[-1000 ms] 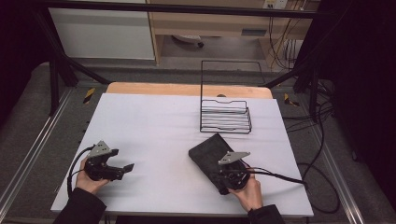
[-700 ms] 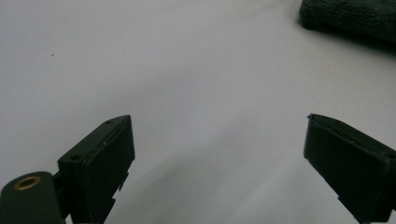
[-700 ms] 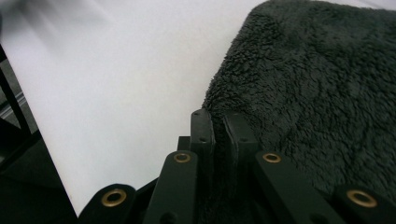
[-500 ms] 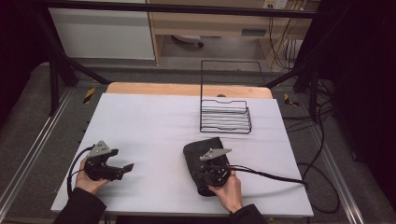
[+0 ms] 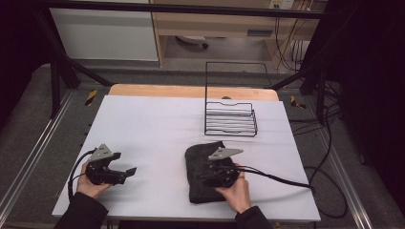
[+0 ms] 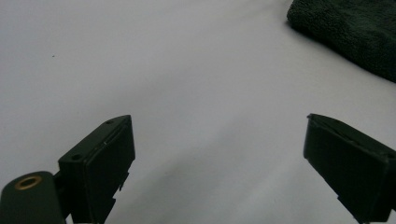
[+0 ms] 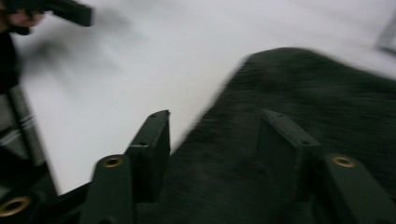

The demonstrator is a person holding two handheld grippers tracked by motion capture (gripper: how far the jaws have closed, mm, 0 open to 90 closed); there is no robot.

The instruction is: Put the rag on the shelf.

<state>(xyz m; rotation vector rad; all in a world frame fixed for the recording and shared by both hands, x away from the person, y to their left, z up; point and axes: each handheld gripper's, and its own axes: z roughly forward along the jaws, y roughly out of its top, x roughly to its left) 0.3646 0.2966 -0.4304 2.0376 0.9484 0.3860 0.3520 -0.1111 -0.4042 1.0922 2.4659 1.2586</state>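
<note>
Dark terry cloth was what I had under my right hand-held gripper (image 5: 206, 177): the towel (image 5: 200, 162) lay folded on the white bench (image 5: 157, 124), near its front edge and a little right of centre, well short of the wire rack (image 5: 230, 119) behind it. Over the last second that gripper had swung from the towel's right side across to its middle, turning so the jaws pointed left, toward my other hand. The towel had also shifted a little leftward and squared up with it, so I judged I was dragging or smoothing the cloth rather than lifting it. In the right gripper view the picture was smeared with motion; the jaws stood apart over the towel (image 7: 299, 140), low on the pile, with nothing pinched between them that I could make out.

My left hand-held gripper (image 5: 130, 171) had not moved in that time. It rested near the bench's front left, jaws spread wide and empty, with bare bench between them in the left gripper view and the towel (image 6: 355, 37) off at the upper right, well apart.

Next, I judged, a grip on a towel edge would be needed.
</note>
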